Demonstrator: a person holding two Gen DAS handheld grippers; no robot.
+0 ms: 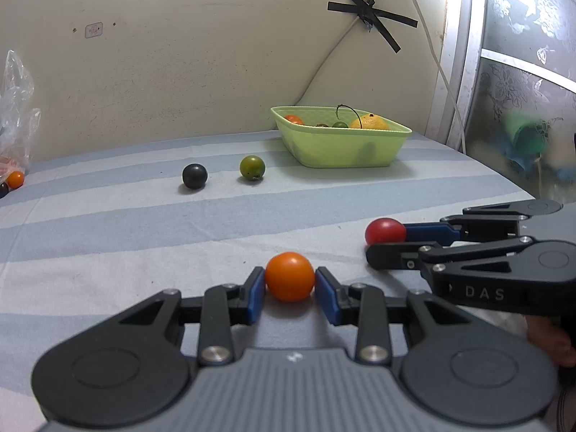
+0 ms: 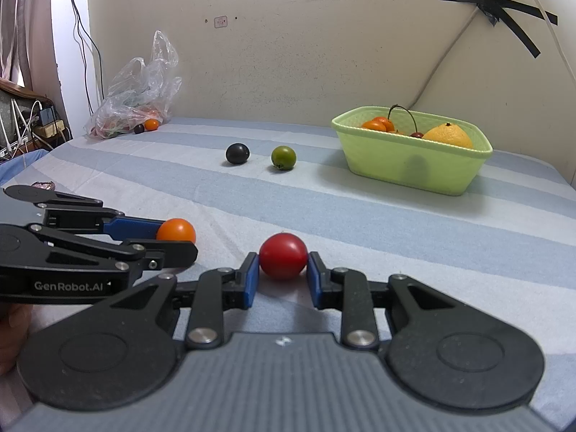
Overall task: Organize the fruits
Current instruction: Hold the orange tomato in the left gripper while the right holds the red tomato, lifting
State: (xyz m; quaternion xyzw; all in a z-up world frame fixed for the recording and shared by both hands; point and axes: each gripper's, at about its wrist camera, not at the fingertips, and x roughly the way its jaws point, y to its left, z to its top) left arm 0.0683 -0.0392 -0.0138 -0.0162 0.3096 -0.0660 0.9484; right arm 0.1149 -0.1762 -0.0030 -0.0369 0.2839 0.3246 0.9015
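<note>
My left gripper [image 1: 290,280] is shut on an orange tomato [image 1: 290,276], its blue pads pressing both sides, low over the striped cloth. Beside it on the right, my right gripper [image 2: 283,264] is shut on a red tomato [image 2: 283,256]. Each gripper shows side-on in the other's view: the right gripper [image 1: 387,241] with the red tomato [image 1: 384,230], the left gripper [image 2: 176,239] with the orange tomato [image 2: 176,229]. Farther back a black fruit [image 1: 194,176] and a green fruit [image 1: 252,168] lie loose. The light green basket [image 1: 342,151] holds an orange, small tomatoes and a cherry.
A clear plastic bag [image 2: 138,104] with more small fruit lies at the far left by the wall, with an orange and a dark fruit [image 2: 147,126] in front of it. Cables hang on the wall. A window frame [image 1: 464,72] bounds the right side.
</note>
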